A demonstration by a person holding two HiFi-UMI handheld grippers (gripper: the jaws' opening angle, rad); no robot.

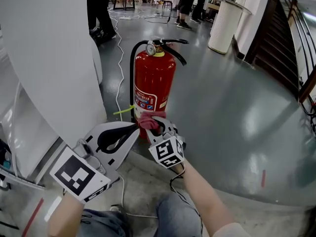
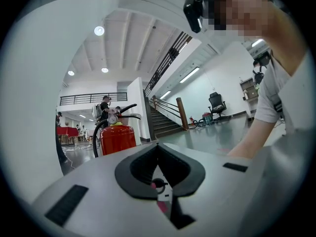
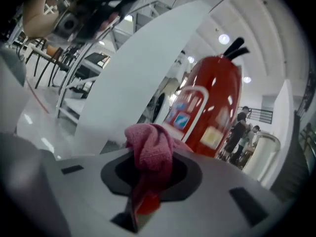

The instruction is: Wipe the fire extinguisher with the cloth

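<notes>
A red fire extinguisher with a black hose and handle stands upright on the grey floor, just right of a white curved wall. My right gripper is low at its base, shut on a bunched pink cloth that sits against the bottom of the cylinder. In the right gripper view the cloth bulges out of the jaws, and the extinguisher looms close behind. My left gripper is shut and holds nothing, its tip right beside the cloth. The left gripper view shows the extinguisher farther off, to the left.
The white curved wall fills the left. A white cable runs along the floor behind the extinguisher, and a yellow-green tag sticks out at its base. A white round column, stairs and standing people are farther back.
</notes>
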